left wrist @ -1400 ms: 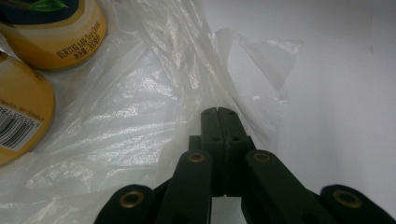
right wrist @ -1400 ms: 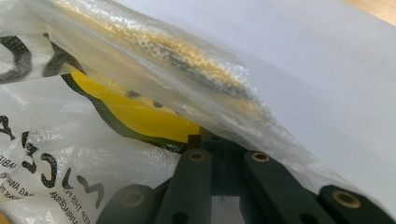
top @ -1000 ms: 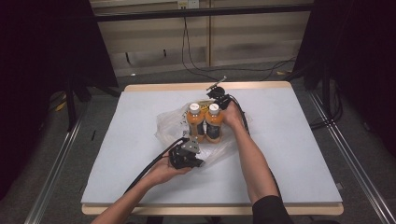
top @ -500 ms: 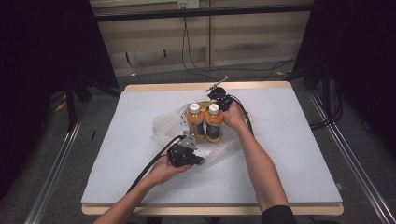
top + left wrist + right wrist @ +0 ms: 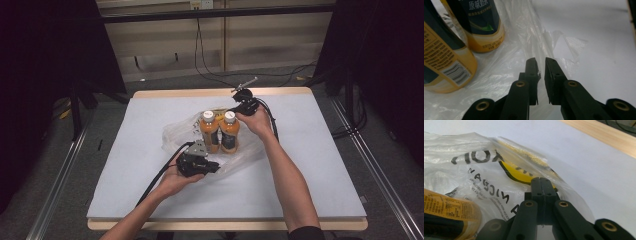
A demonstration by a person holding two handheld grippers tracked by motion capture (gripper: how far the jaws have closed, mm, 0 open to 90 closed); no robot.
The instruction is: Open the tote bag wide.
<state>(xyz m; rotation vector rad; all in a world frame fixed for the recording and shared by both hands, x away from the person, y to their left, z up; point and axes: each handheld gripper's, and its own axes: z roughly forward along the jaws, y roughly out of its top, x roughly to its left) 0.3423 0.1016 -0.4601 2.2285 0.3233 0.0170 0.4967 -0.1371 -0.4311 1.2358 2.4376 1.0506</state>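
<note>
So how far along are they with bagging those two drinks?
Both orange bottles stand upright on the spread clear plastic bag, so they seem placed. In hand: the right gripper is shut on the bag's far edge, apparently lifting it. The left gripper has just been opening, its fingers slightly apart over the near edge, pinching nothing. Probably left: pulling the bag up around the bottles.

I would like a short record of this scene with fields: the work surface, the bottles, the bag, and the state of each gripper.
surface: white table with a wooden edge
bottles: two orange bottles with white caps, upright, side by side on the bag
bag: clear plastic bag with black and yellow print, spread flat under the bottles
left gripper: near side of the bag, jaws have just been opening, a small gap, nothing pressed between them
right gripper: far side, jaws closed on the bag's edge
</note>
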